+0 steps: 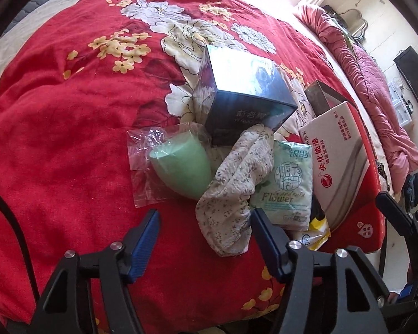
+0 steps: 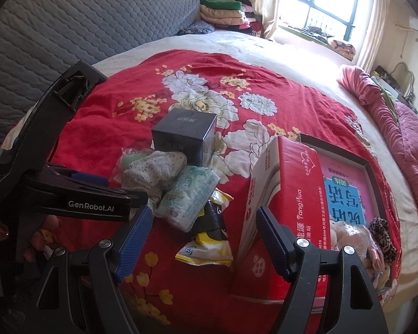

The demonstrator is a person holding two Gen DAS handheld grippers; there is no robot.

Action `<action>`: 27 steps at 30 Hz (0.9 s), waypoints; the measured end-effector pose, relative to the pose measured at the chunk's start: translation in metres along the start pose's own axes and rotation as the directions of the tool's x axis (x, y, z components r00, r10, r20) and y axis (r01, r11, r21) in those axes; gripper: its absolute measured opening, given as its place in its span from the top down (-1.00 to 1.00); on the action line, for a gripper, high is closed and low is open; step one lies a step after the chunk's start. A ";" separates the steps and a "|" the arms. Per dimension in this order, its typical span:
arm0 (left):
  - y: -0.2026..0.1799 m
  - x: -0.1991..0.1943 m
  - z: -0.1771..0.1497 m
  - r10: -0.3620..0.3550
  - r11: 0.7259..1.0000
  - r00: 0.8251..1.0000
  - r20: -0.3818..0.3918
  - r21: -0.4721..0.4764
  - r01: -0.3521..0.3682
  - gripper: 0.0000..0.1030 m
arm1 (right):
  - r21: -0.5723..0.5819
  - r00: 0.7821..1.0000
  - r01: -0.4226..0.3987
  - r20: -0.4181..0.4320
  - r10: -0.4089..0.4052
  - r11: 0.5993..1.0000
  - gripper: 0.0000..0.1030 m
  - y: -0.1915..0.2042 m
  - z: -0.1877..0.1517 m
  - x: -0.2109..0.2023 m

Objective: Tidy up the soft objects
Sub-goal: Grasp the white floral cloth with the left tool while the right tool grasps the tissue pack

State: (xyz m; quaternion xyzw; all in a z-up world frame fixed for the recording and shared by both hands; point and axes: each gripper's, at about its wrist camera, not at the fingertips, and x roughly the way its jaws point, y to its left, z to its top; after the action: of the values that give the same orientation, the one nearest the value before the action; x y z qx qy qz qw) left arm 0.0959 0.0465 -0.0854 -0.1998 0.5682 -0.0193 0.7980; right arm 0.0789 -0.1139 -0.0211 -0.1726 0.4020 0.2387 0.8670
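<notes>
A crumpled floral cloth (image 1: 237, 183) (image 2: 153, 172) lies on the red flowered quilt (image 1: 69, 139), leaning on a dark blue box (image 1: 245, 94) (image 2: 185, 136). Beside it are a pale green tissue pack (image 1: 285, 183) (image 2: 189, 194) and a green cup in a clear bag (image 1: 181, 167). My left gripper (image 1: 205, 214) points down at the cloth, whose lower end lies between the jaws near the right finger; the pads stand apart from it. My right gripper (image 2: 204, 211) hangs open above a yellow and black packet (image 2: 211, 239) (image 1: 317, 228).
A red and white carton (image 2: 287, 194) (image 1: 340, 161) stands to the right, against an open box (image 2: 367, 167) holding a peach soft item (image 2: 351, 233) and a leopard-print scrunchie (image 2: 381, 236). A pink quilt (image 2: 398, 128) lies far right; folded clothes (image 2: 225, 14) are stacked by the window.
</notes>
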 end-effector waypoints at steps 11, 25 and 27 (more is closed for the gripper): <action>0.020 0.007 0.007 -0.177 0.981 0.984 -0.006 -0.080 0.176 0.77 | -0.055 0.997 0.004 -0.079 -0.008 0.998 -0.51 0.014 0.008 0.039; 0.032 -0.004 0.009 -0.192 0.979 0.981 0.016 -0.073 0.192 0.80 | 0.015 0.993 0.011 -0.119 -0.009 1.000 0.09 0.020 0.024 0.094; 0.030 -0.004 0.008 -0.187 0.980 0.982 0.018 -0.063 0.188 0.80 | 0.019 0.995 0.001 -0.099 0.001 1.000 0.28 0.018 0.023 0.093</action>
State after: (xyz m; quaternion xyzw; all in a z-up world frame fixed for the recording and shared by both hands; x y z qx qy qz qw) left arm 0.0957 0.0774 -0.0896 -0.2784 0.5422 -0.0749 0.7893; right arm 0.1356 -0.0620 -0.0817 -0.1758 0.4467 0.2257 0.8477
